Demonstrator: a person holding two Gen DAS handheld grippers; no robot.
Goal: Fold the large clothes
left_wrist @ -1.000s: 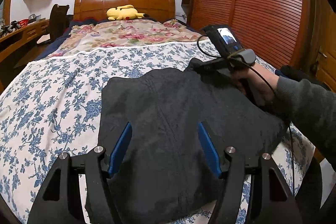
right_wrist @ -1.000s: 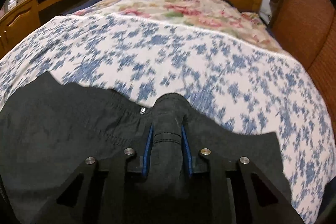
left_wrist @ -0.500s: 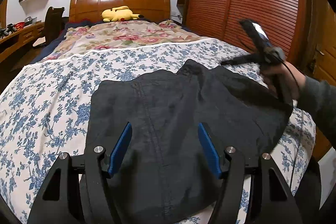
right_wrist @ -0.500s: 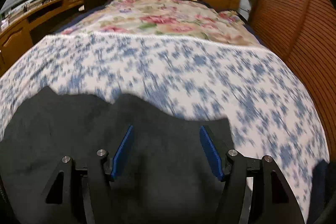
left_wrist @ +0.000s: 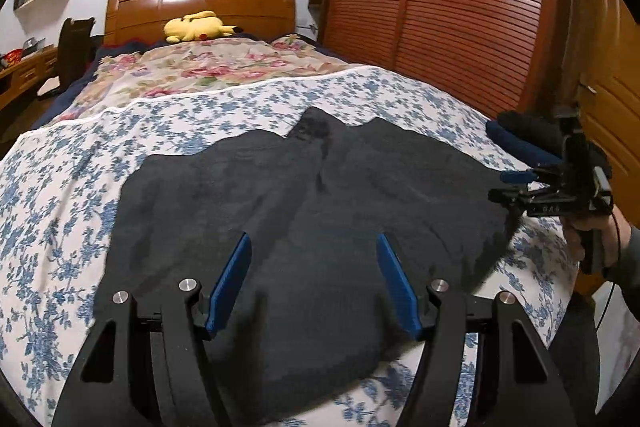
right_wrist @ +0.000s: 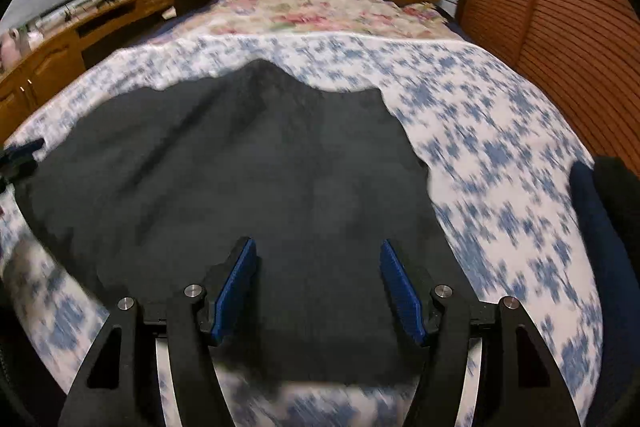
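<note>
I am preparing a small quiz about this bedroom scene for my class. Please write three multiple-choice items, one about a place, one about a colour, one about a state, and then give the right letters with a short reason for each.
1. Where does the yellow plush toy lie?
A. by the wooden headboard
B. on the dark garment
C. on the floor

2. What colour are the flowers on the sheet under the dark garment?
A. green
B. blue
C. orange

3. How does the right gripper stand?
A. shut on a fold of cloth
B. shut with nothing in it
C. open, holding nothing

Answers:
1 A, the toy rests at the far end of the bed, against the headboard.
2 B, the print is blue on white.
3 C, its blue pads stand wide apart, and the garment lies flat on the bed beyond them.
</note>
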